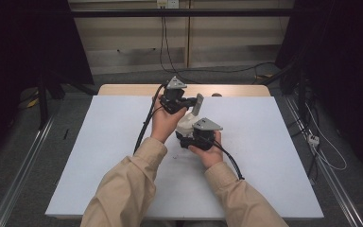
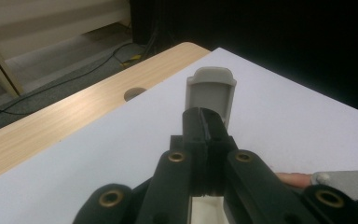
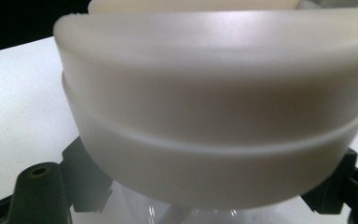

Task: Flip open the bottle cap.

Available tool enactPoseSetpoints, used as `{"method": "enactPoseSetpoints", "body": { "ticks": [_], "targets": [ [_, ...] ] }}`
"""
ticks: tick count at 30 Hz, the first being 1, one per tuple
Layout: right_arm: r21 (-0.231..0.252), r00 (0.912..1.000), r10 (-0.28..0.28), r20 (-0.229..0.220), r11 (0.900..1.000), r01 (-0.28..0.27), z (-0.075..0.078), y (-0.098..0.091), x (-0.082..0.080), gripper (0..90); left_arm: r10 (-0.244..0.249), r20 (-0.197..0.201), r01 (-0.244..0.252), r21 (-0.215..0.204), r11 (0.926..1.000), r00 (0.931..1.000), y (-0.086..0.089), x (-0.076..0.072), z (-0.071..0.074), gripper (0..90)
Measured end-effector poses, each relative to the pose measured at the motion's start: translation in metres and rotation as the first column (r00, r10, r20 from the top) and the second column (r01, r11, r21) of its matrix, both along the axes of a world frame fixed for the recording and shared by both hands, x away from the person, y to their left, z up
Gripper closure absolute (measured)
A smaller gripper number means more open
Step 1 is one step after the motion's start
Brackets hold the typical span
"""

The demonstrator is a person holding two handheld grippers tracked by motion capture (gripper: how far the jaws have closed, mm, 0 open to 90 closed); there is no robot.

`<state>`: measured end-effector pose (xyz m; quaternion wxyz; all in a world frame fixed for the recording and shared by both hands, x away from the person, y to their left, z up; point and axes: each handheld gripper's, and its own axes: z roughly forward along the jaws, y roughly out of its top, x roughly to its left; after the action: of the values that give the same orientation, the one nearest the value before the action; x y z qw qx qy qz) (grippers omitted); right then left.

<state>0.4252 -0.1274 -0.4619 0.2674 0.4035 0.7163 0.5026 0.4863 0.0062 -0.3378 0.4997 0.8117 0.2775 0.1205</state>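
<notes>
Over the middle of the white mat [image 1: 99,156], two hands hold a white rounded plastic object [image 1: 185,124]. A grey flat tab [image 1: 197,104] rises from its far side. My left gripper [image 1: 188,102] comes in from the left and is shut on that tab. The tab's rounded end [image 2: 211,88] sticks out past my left gripper [image 2: 204,122]. My right gripper [image 1: 194,136] holds the white object from the near side. In the right gripper view the white body [image 3: 214,107], with a groove around it, sits clamped in my right gripper [image 3: 209,191].
The wooden table [image 1: 123,89] shows beyond the mat, with a round hole [image 2: 134,93] near its far edge. Cables [image 1: 144,127] trail from both grippers over the mat. Metal rails [image 1: 23,165] run along the floor on either side, with dark curtains beyond.
</notes>
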Motion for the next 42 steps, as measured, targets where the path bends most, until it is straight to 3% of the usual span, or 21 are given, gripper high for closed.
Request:
{"method": "enactPoseSetpoints", "body": {
  "ticks": [42],
  "targets": [
    [-0.001, 1.0, -0.003, -0.001, 1.0, 0.003, 0.0, 0.0, 0.0, 18.8, -0.009, -0.014, 0.009, 0.023, 0.9997, 0.9999, -0.013, 0.008, -0.004, 90.0]
  ]
}}
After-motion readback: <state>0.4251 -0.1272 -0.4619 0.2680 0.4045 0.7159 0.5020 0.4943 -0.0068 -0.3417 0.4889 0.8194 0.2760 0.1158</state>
